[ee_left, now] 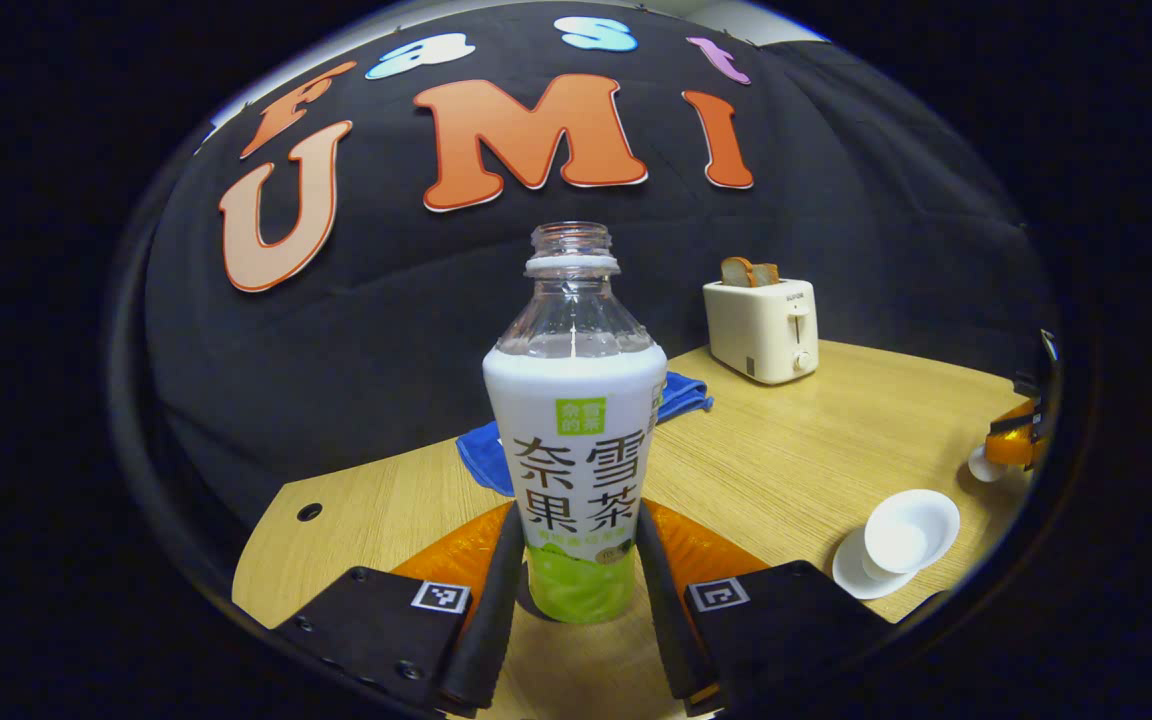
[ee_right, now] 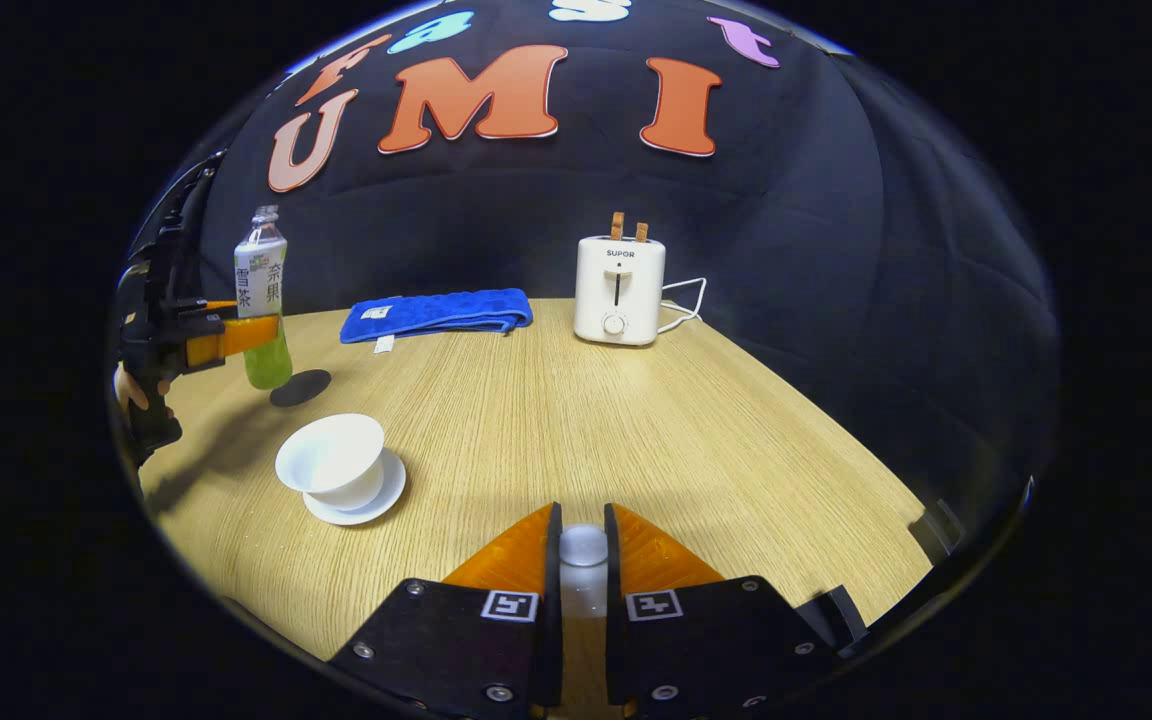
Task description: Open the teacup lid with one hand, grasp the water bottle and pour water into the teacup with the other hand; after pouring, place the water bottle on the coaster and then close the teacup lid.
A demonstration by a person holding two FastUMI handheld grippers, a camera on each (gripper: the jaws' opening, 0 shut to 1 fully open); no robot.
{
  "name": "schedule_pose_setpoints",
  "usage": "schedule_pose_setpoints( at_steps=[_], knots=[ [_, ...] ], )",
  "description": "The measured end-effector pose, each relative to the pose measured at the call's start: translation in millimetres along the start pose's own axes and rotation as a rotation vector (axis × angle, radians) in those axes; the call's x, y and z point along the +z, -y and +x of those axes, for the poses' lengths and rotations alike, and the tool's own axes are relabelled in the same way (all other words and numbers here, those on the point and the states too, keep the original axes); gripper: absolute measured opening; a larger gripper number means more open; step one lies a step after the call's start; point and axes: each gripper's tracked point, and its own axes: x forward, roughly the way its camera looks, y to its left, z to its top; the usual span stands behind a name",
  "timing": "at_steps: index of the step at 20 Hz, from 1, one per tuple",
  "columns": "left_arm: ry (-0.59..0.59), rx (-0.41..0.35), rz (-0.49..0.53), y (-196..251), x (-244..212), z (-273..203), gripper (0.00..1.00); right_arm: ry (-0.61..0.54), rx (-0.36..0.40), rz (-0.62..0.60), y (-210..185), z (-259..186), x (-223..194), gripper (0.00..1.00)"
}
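An uncapped water bottle (ee_left: 576, 440) with a white and green label stands upright between the fingers of my left gripper (ee_left: 578, 515), which is shut on its lower part. In the right gripper view the bottle (ee_right: 261, 290) is just left of the dark round coaster (ee_right: 300, 387); whether it rests on the table I cannot tell. The white teacup (ee_right: 333, 460) sits uncovered on its saucer (ee_right: 376, 505). My right gripper (ee_right: 582, 525) is shut on the white lid (ee_right: 583, 548), held low over the table, right of the cup.
A blue folded towel (ee_right: 436, 312) lies at the back of the wooden table (ee_right: 636, 430). A white toaster (ee_right: 619, 290) with bread in it stands at the back right, its cord trailing beside it. A hand (ee_right: 131, 390) holds the left gripper.
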Motion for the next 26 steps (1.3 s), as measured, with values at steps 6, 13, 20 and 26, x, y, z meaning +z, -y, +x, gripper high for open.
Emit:
schedule_pose_setpoints(
  at_steps=[6, 13, 20, 26],
  knots=[
    [-0.006, -0.011, -0.144, 7, -5, 11, 0.63, -0.017, 0.012, -0.007, -11, 6, -1, 0.18],
    [-0.044, -0.020, -0.241, 13, -13, 16, 0.63, -0.035, 0.009, 0.009, -12, 14, -3, 0.18],
    [-0.060, -0.014, -0.231, 11, -18, 16, 0.63, -0.033, 0.010, 0.007, -15, 15, -2, 0.18],
    [-0.055, -0.006, -0.219, 9, -18, 16, 0.70, -0.039, 0.006, 0.012, -11, 14, -5, 0.18]
  ],
)
